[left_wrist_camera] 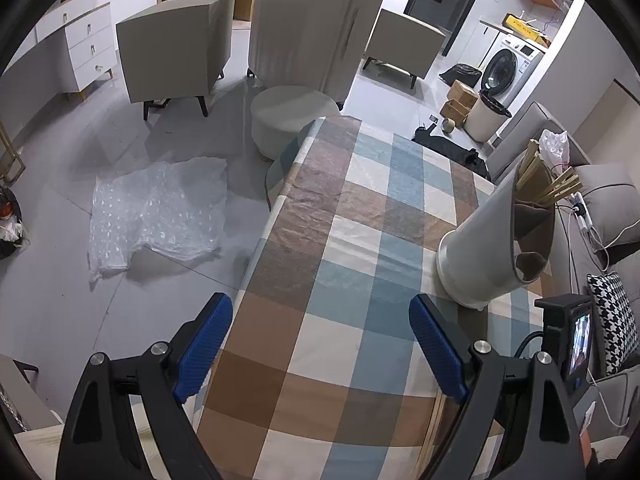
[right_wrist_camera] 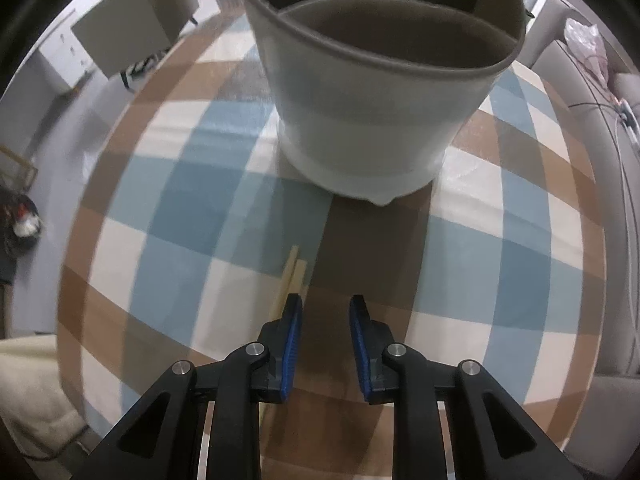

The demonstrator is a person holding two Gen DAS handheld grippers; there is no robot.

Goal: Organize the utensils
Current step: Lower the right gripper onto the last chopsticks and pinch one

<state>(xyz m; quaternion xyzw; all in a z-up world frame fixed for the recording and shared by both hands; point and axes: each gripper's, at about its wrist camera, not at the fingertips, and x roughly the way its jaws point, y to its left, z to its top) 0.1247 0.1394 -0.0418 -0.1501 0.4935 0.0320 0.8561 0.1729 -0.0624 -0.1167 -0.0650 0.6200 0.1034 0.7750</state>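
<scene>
A: Where does the left claw point(left_wrist_camera: 320, 348) stand?

B: Over the near part of the desk point(left_wrist_camera: 360, 208), which wears a checked cloth of blue, brown and cream. Its blue pads are spread wide and nothing lies between them, so it is released.

A: And the utensils?

B: Several pale wooden chopsticks point(left_wrist_camera: 548, 184) stick out of the utensil holder point(left_wrist_camera: 480, 248), a pale grey cylinder with separate compartments inside. It stands on the right side of the desk, just beyond the left claw's right finger. Two more chopsticks point(right_wrist_camera: 290, 276) lie flat on the cloth, side by side, nearer than the holder.

A: Is the right claw point(right_wrist_camera: 326, 316) grasping those two?

B: No. Its pads stand a modest gap apart with only cloth showing between them. The two sticks run under the outer side of the left finger point(right_wrist_camera: 292, 332), not into the gap, so it grasps nothing. Whether that finger touches them, I cannot tell.

A: How near is the holder to that claw?

B: Just beyond it, looming large at the far side of the right wrist view, its base on a brown square.

A: Anything off the desk?

B: A sheet of bubble wrap point(left_wrist_camera: 160, 212) lies on the floor to the left, and a round stool point(left_wrist_camera: 292, 116) sits at the far end.
</scene>
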